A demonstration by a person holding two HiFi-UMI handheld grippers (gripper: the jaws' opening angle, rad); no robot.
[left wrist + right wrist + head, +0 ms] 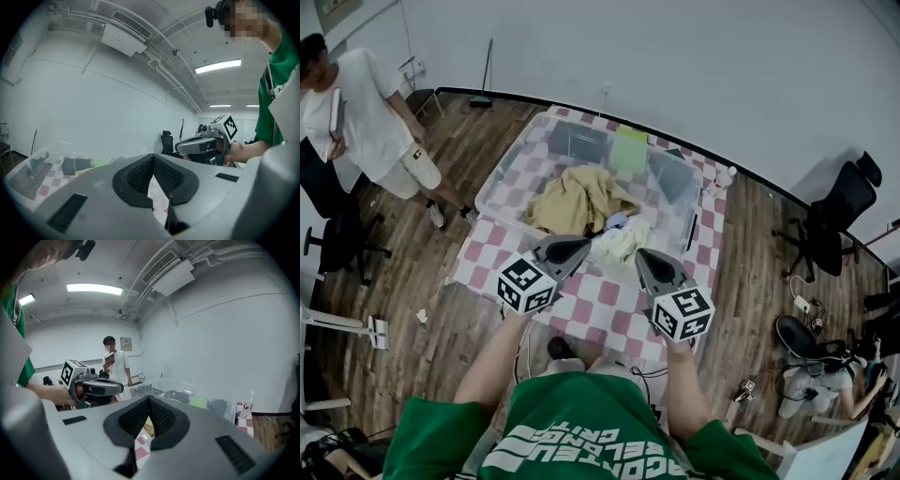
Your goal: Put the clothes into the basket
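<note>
Head view, centre of frame: on the checked table (600, 300) stands the clear basket (502, 178). In it lies the crumpled tan garment (579, 199), probably soft and light, best pinched at a raised fold. A white cloth (619, 244) and a small blue piece (616, 222) lie at its near rim. The left gripper (572, 249) and right gripper (645, 262) hover closed and empty.

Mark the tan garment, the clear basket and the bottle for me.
tan garment (579, 199): head view, middle of the crumpled cloth.
clear basket (514, 161): head view, on its left wall.
bottle (724, 179): head view, on its body, beside the basket's right end.
</note>
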